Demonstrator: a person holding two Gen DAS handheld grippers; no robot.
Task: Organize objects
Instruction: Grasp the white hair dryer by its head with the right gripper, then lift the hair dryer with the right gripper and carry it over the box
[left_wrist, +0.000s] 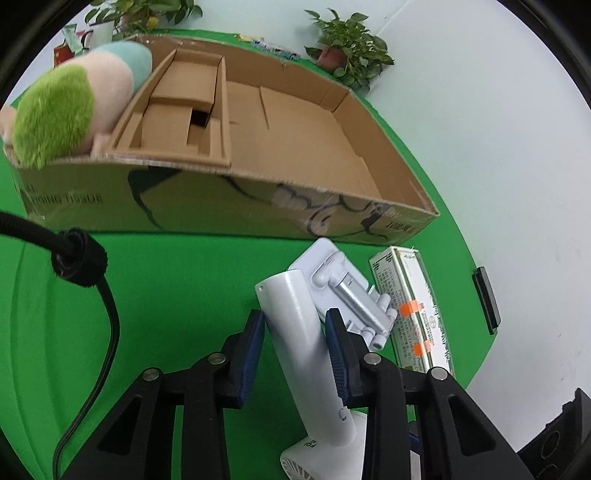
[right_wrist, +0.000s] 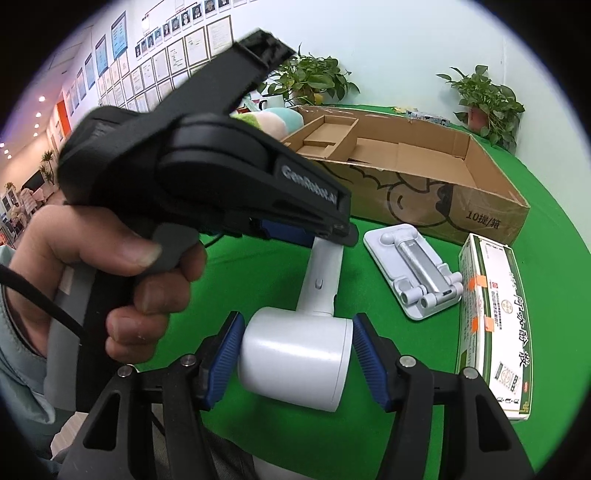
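White hair dryer is held off the green tabltop between both tools: handle clamped by left hand-held gripper, barrel gripped by right hand-held gripper, blue pads pressed on its ends. Phone stand and medicine box are seen just beside, on tabletop. Open cardboard box is placed behind, plush toy at its left end.

We see a green-covered table against a pale wall, two potted plants at its far edge, and framed papers lining the left wall under ceiling spotlights.
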